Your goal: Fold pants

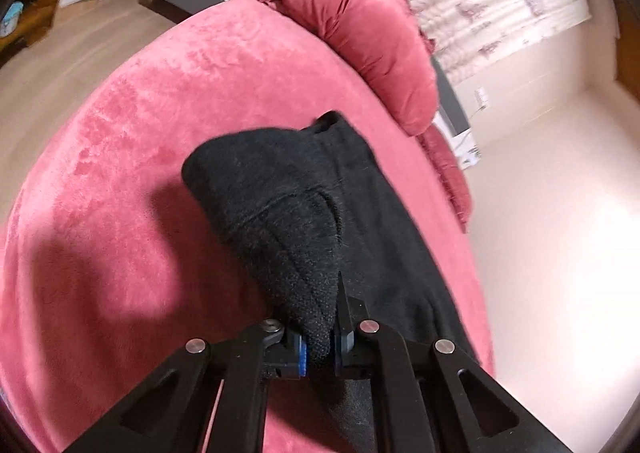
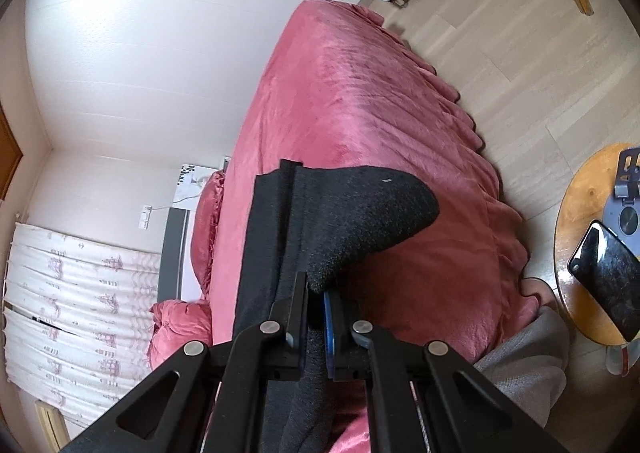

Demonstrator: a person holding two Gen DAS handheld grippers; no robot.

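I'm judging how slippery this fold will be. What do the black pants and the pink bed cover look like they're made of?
Black pants: probably a thick knit or fleece, matte; a coarse nubby weave shows near the jaws and it holds soft, bulky folds.

Pink bed cover: likely velvet or plush microfibre; its short nap shows lighter and darker brushed streaks with a soft sheen, so it may grip the pants somewhat.

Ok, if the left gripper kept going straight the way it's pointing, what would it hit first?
The left gripper is already shut on the black pants, so it would only push that bunched cloth ahead. Beyond it, the pink bed cover is likely the first surface met, though depth is hard to judge here.
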